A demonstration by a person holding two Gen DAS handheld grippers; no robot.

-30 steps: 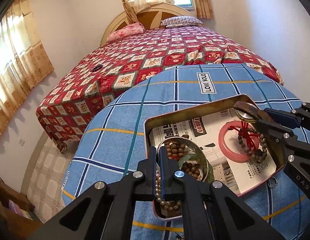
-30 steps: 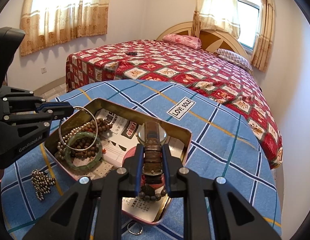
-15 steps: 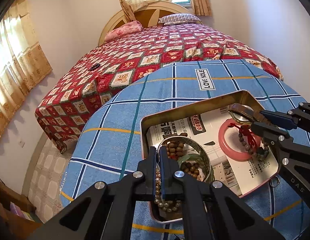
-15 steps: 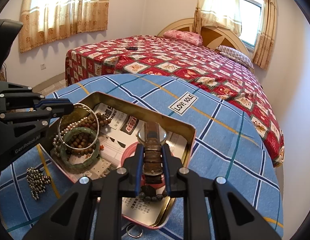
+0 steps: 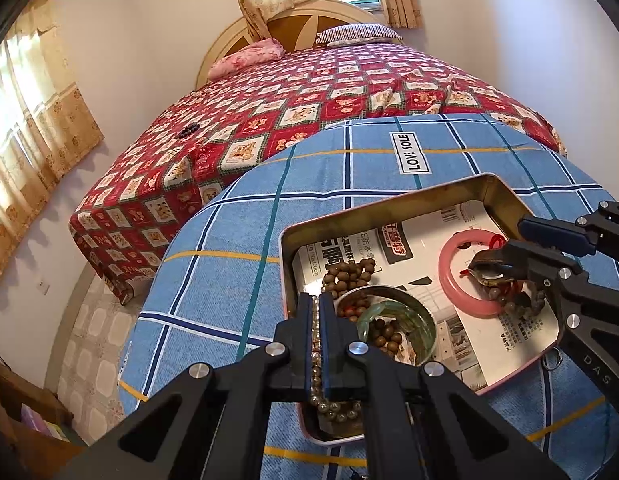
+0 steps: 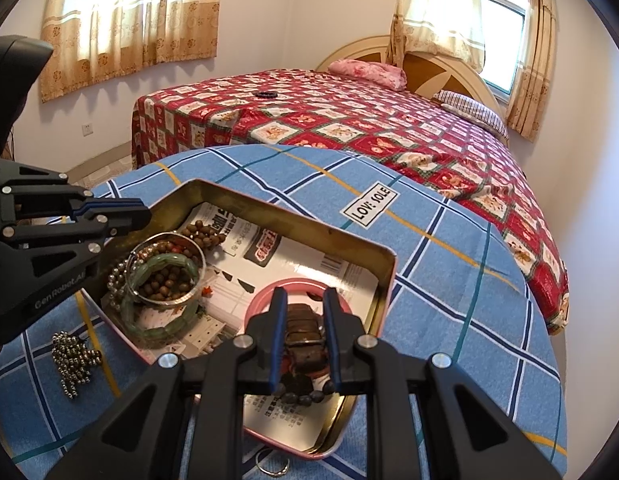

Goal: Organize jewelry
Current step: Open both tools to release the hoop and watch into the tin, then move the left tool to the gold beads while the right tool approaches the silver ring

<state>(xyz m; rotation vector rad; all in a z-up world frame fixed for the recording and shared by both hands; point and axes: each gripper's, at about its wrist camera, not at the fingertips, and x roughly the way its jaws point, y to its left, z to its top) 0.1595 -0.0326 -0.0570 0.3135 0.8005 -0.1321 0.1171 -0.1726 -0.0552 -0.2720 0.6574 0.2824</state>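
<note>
An open tin [image 5: 389, 210] [image 6: 293, 216] lined with printed paper sits on the blue checked cloth. At its left end lie brown wooden beads [image 5: 349, 276], a green bangle [image 6: 165, 328] and a thin silver bangle [image 6: 165, 268]. My left gripper [image 5: 319, 306] [image 6: 143, 214] is over that end, shut on a silver bead chain [image 5: 315, 344] that hangs below it. At the right end lies a pink bangle [image 5: 449, 280] [image 6: 265, 296] with a dark bead bracelet [image 6: 305, 394]. My right gripper [image 6: 301, 300] [image 5: 521, 236] is shut on a brown watch [image 6: 303, 332] [image 5: 487, 270] just above the pink bangle.
A second silver bead chain [image 6: 71, 356] lies on the cloth left of the tin. A small metal ring [image 6: 273, 468] [image 5: 551, 362] rests by the tin's near edge. A LOVE SOLE label [image 5: 409, 158] marks the cloth; the bed [image 5: 309, 92] with the red quilt stands behind.
The right gripper has come down from the tin's far right corner to over the pink bangle. The watch face that stuck out past the fingertips now droops. The left gripper keeps its chain.
</note>
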